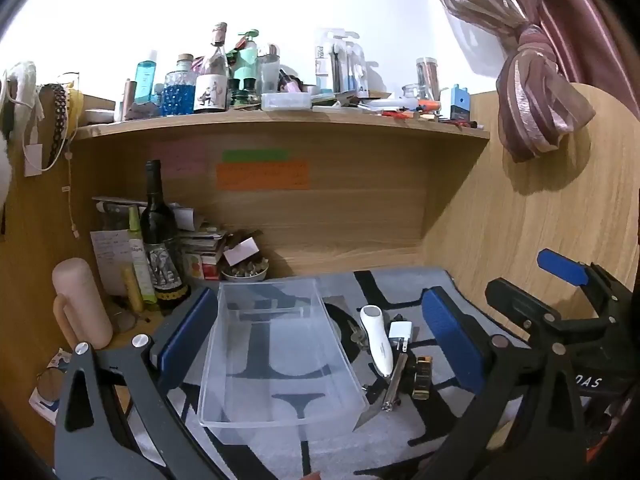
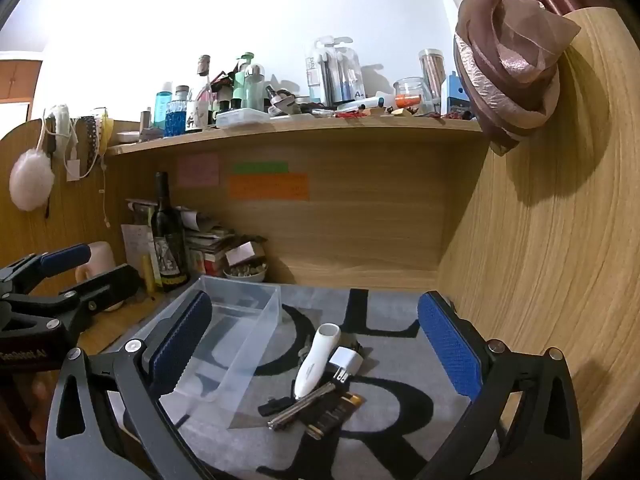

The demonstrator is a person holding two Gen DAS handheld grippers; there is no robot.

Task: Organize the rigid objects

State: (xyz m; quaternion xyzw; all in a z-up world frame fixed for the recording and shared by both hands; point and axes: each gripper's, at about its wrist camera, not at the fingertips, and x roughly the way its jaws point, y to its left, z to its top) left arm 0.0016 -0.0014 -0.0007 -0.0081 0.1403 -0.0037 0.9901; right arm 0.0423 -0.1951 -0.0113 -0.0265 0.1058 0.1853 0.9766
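Hovering over a grey mat (image 1: 400, 440) with big black letters, both grippers stand wide apart and hold nothing. The left gripper (image 1: 320, 332) frames a clear bin (image 1: 276, 344); the right gripper (image 2: 316, 344) frames the pile beside it: a white trimmer (image 2: 316, 360), a white plug (image 2: 346, 360), a metal rod (image 2: 304, 406) and a black-and-gold piece (image 2: 336, 416). Only the right view shows a pink puff (image 2: 31, 178) on the side wall; only the left shows a pink flask (image 1: 80, 304) whole. Keys (image 1: 358, 336) behind the trimmer are half hidden. Sticky notes (image 1: 262, 174) carry writing too blurred to read. "A+" shows on a pack (image 2: 352, 80) on the shelf (image 2: 296, 130); the wine bottle (image 1: 160, 240) has an elephant label.
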